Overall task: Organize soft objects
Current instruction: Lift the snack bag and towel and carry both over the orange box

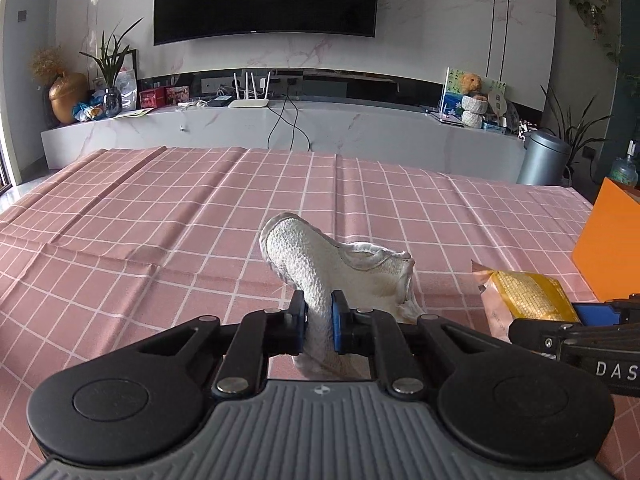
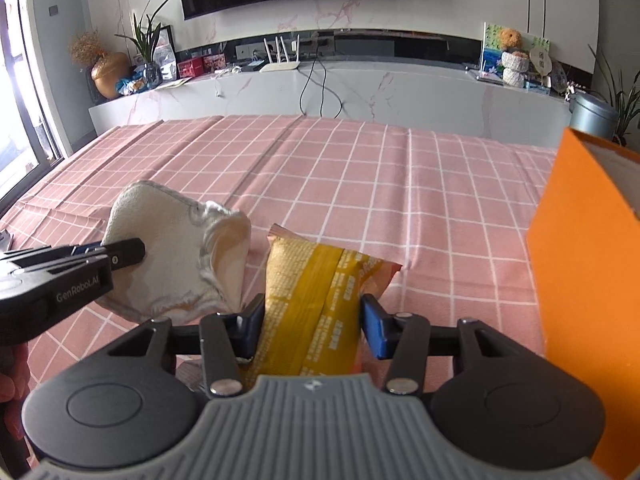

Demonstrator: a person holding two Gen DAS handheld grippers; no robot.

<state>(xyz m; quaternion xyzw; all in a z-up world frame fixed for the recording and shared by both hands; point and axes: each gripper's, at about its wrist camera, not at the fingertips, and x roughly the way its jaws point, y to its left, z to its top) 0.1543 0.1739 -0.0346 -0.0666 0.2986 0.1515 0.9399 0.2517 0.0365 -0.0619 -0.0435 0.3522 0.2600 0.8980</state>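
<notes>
My left gripper [image 1: 319, 322] is shut on a white terry cloth [image 1: 320, 264], holding it bunched above the pink checked tablecloth [image 1: 160, 216]. The cloth also shows in the right wrist view [image 2: 172, 248], with the left gripper [image 2: 120, 256] clamped on its left side. My right gripper [image 2: 312, 328] is shut on a yellow and orange snack packet [image 2: 312, 300], which sticks up between the blue pads. The packet shows in the left wrist view [image 1: 524, 296] too, just right of the cloth, held by the right gripper [image 1: 592, 316].
An orange box [image 2: 588, 280] stands open-topped at the right, close beside the right gripper; it also shows in the left wrist view [image 1: 612, 248]. Behind the table are a marble TV shelf [image 1: 280, 128], a wall TV and a grey bin [image 1: 542, 156].
</notes>
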